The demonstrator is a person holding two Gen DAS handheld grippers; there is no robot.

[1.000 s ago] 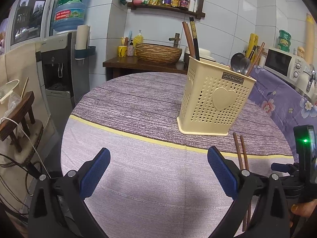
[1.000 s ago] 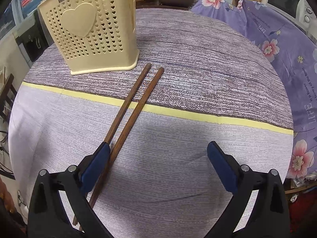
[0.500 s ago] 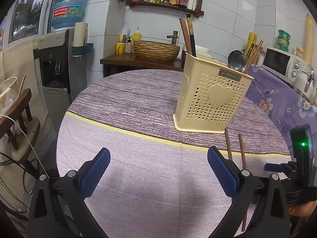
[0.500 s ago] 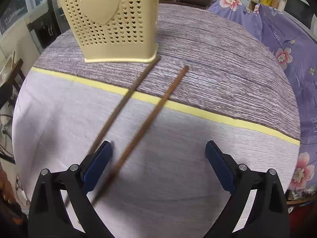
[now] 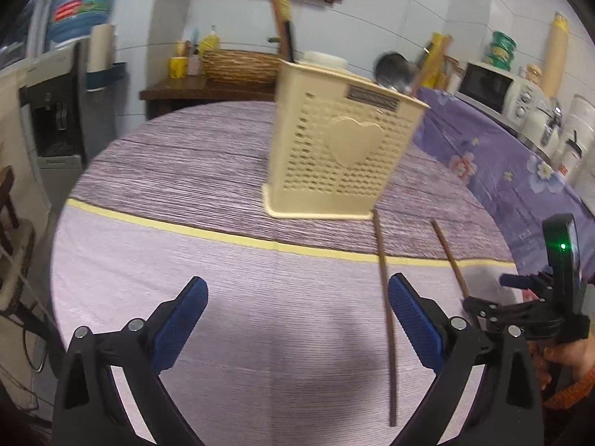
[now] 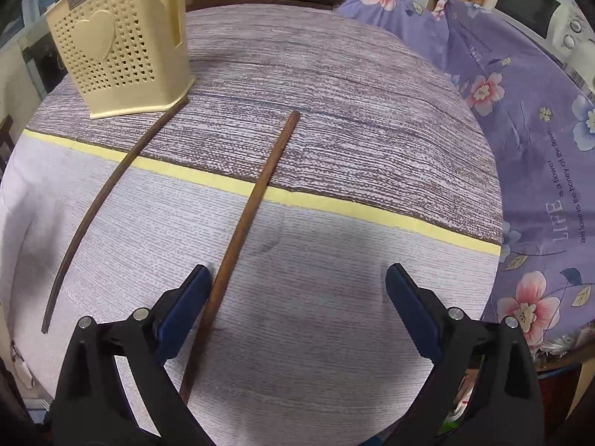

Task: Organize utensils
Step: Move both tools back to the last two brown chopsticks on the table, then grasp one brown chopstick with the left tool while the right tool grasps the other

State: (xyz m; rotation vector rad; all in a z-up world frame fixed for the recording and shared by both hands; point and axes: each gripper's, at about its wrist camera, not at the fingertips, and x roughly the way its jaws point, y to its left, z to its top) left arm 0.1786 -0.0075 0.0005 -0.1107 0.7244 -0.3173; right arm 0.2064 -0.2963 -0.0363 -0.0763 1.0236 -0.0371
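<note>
A round table point(image 6: 372, 74) under a purple striped cloth with a yellow band fills most of both views, with a floral purple cover point(image 6: 539, 111) draped along the right edge of the frame. In the upper left of the right wrist view stands the cream perforated utensil holder point(image 6: 122, 52), upright, a raised heart on its face; in the left wrist view it sits upper centre, with a metal spoon point(image 5: 394, 70) and dark chopstick ends poking up from it. Two loose wooden chopsticks lie flat on the cloth, splayed apart rather than paired. The left chopstick point(image 6: 108, 193) runs from the lower left of the right wrist view up to the holder's base, its far tip touching or just beside the base corner. The right chopstick point(image 6: 256, 193) crosses the yellow band in mid-frame and runs down toward the bottom — its near end passes just inside the right gripper's point(image 6: 297, 304) left finger, seemingly touching the blue pad point(image 6: 182, 308). That gripper's jaws are spread wide, grasping nothing. The left gripper point(image 5: 297, 316) in the lower part of its own view is likewise released, jaws wide over bare cloth, with the left chopstick lying just inside its right finger. At the lower right of that view a hand point(image 5: 565, 353) holds the other gripper's handle.
</note>
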